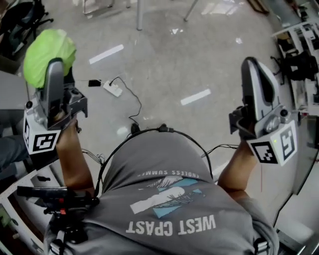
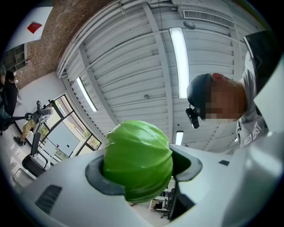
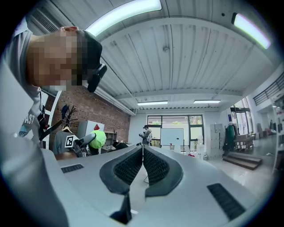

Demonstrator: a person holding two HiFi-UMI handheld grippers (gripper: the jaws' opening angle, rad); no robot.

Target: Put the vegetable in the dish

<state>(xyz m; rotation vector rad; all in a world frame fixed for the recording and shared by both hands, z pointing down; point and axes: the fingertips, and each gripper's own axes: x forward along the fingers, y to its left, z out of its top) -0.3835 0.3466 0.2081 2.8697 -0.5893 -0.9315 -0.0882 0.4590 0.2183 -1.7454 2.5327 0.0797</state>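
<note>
A round green cabbage (image 1: 49,55) is clamped in my left gripper (image 1: 54,69), held high at the left of the head view. In the left gripper view the cabbage (image 2: 137,160) fills the gap between the grey jaws and points up toward the ceiling. My right gripper (image 1: 256,82) is held up at the right, jaws together with nothing between them; its pads (image 3: 153,166) meet in the right gripper view. From there the cabbage (image 3: 98,138) shows small at the left. No dish is in view.
A person in a grey printed shirt (image 1: 164,199) holds both grippers above a polished grey floor. A white power strip (image 1: 112,88) with a black cable lies on the floor. Chair legs (image 1: 139,15) stand at the top, shelving (image 1: 299,55) at the right.
</note>
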